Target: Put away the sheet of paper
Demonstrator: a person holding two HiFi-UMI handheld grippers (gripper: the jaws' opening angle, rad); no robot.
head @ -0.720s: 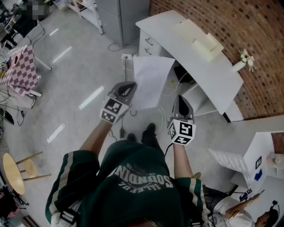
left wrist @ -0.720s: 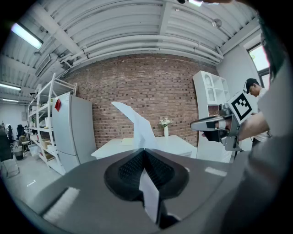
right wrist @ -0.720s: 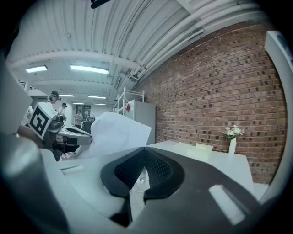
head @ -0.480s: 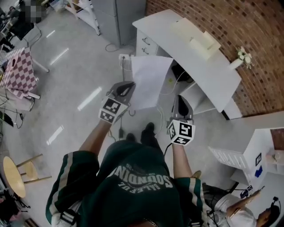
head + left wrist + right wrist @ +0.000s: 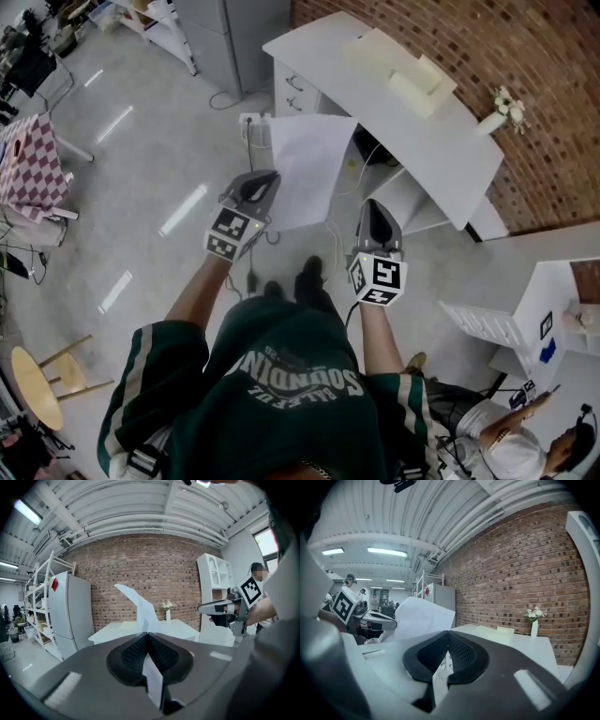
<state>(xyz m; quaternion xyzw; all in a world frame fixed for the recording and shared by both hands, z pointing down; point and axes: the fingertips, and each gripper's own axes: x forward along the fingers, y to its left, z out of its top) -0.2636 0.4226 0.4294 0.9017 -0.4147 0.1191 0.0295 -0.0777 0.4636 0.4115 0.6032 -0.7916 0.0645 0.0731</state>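
Ahead of us stands a white desk (image 5: 441,141) along the brick wall (image 5: 525,47). It has cream trays (image 5: 403,70) on top and a vase (image 5: 495,114) of flowers towards its far end. Drawers (image 5: 292,92) fill the desk's near end. Cables (image 5: 251,131) trail over the floor (image 5: 159,187) by that corner and into the bay under the top. A grey fridge (image 5: 234,33) stands beyond the near end. To our right is a white cabinet (image 5: 539,314), with another person (image 5: 520,450) low beside it. Well off to our left are a checked cloth (image 5: 33,155) and a wooden stool (image 5: 33,375).

We hold the sheet (image 5: 305,169) up in the air before us, between us and the desk's near corner. Its top edge lies just short of the desk's edge in the head view. Our left gripper (image 5: 270,178) is clamped on the sheet's lower left edge, and the paper passes between its pressed pads. Our right gripper (image 5: 373,206) is closed on nothing, near the sheet's right side and apart from it.

The desk front and cabinet hem us in ahead and to the right. The widest room lies over the floor to our left.
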